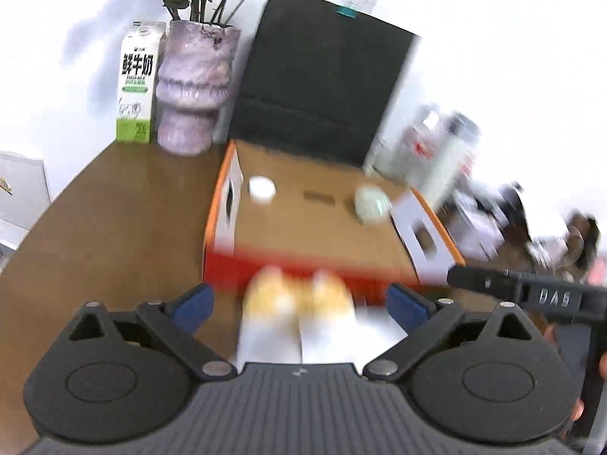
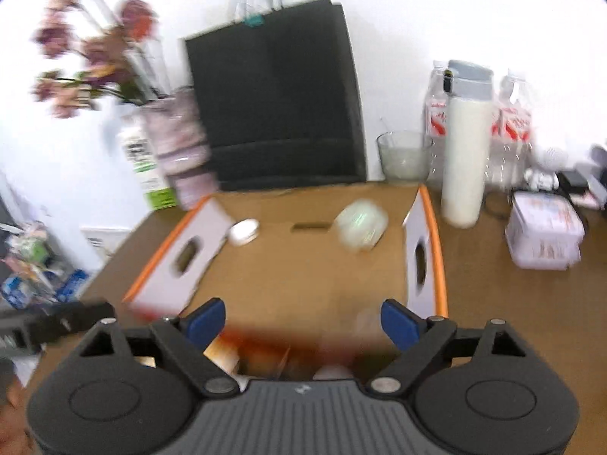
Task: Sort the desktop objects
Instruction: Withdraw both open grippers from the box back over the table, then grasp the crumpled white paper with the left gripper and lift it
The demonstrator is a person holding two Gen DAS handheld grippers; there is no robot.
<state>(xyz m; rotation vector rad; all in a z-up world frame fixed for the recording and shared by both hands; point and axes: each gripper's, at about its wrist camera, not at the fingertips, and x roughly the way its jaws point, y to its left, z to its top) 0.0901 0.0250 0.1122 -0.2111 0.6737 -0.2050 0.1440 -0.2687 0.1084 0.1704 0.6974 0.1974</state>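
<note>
cardboard box with orange-edged flaps sits open at the middle of the counter, its long axis running left to right. inside, toward its far wall, lie a white lid and a pale round jar, both blurred. left gripper and right gripper have fingers apart, nothing between. a blurred yellow-and-white package lies before the box's near wall.

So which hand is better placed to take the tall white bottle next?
Probably the right: the tall white bottle stands right of the box, nearer the right gripper, whose fingers are open.
</note>
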